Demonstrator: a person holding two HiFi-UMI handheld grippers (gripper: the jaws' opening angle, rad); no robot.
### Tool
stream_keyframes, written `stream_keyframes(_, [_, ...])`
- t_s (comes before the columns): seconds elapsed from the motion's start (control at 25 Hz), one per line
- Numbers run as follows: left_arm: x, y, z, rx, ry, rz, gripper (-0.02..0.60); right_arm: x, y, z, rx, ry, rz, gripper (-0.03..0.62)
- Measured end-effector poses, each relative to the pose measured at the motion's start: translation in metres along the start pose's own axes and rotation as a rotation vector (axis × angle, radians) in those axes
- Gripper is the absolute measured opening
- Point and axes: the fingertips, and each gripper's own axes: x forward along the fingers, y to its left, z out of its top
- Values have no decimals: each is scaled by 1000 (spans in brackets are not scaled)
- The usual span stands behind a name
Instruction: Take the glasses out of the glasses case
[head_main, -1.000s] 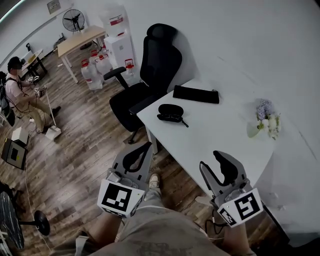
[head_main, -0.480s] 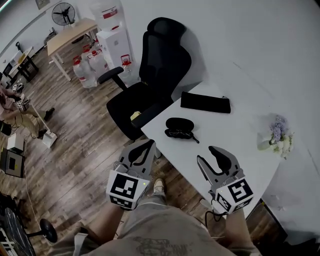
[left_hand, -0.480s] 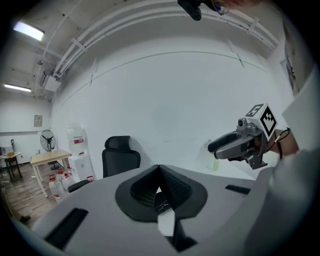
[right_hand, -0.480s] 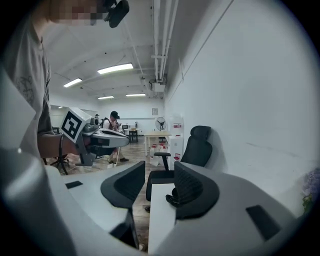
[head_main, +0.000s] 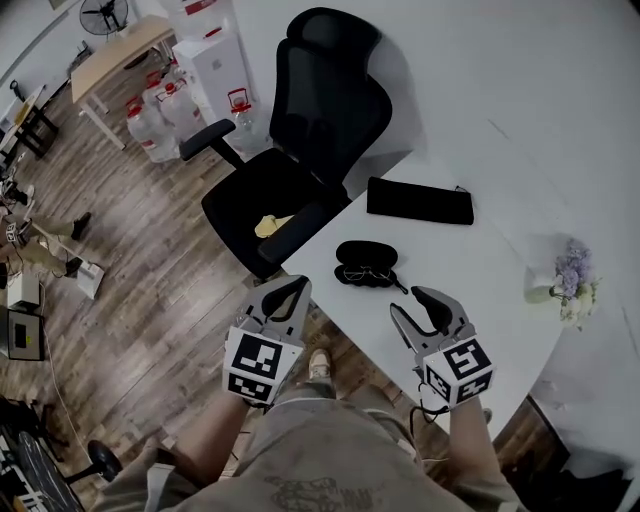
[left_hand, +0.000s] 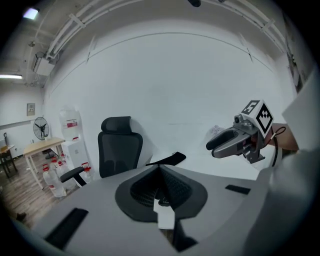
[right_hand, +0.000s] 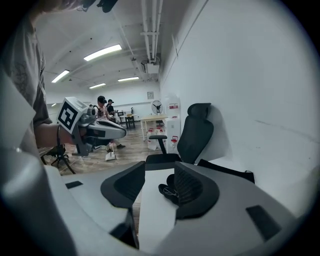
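Observation:
An open black glasses case (head_main: 366, 254) lies near the front-left corner of the white table (head_main: 470, 270), with thin-framed glasses (head_main: 363, 273) in its lower half. My right gripper (head_main: 408, 303) hovers over the table's near edge just right of the case, open and empty. In the right gripper view the case (right_hand: 167, 192) sits ahead between the spread jaws of the right gripper (right_hand: 159, 170). My left gripper (head_main: 300, 283) hangs off the table's left edge above the floor, short of the case, shut with nothing in it. In the left gripper view its tips (left_hand: 160, 167) meet.
A flat black pouch (head_main: 420, 201) lies further back on the table. A small vase of flowers (head_main: 570, 280) stands at the right edge. A black office chair (head_main: 300, 150) stands against the table's far left corner. Water bottles (head_main: 150, 120) are on the wooden floor beyond.
The head view has closed in on the table. Both grippers have moved forward toward the case, and the right one now reaches over the table's near edge. The case has not moved.

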Motion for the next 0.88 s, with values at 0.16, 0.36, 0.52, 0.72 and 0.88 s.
stream_keyframes(0.16, [17, 2, -10, -70, 26, -28, 15, 23, -11, -16, -32, 82, 16, 198])
stream_keyframes(0.36, [41, 2, -34, -121, 88, -28, 15, 59, -23, -42, -109, 185, 81, 198])
stream_keyframes(0.52, [57, -1, -48, -132, 132, -29, 15, 89, -34, -58, -149, 223, 119, 197])
stream_keyframes(0.72, [78, 0, -64, -166, 176, -16, 15, 127, -41, -79, -157, 272, 202, 190])
stream_keyframes(0.88, [92, -1, -73, -170, 206, -17, 15, 151, -50, -103, -168, 327, 255, 190])
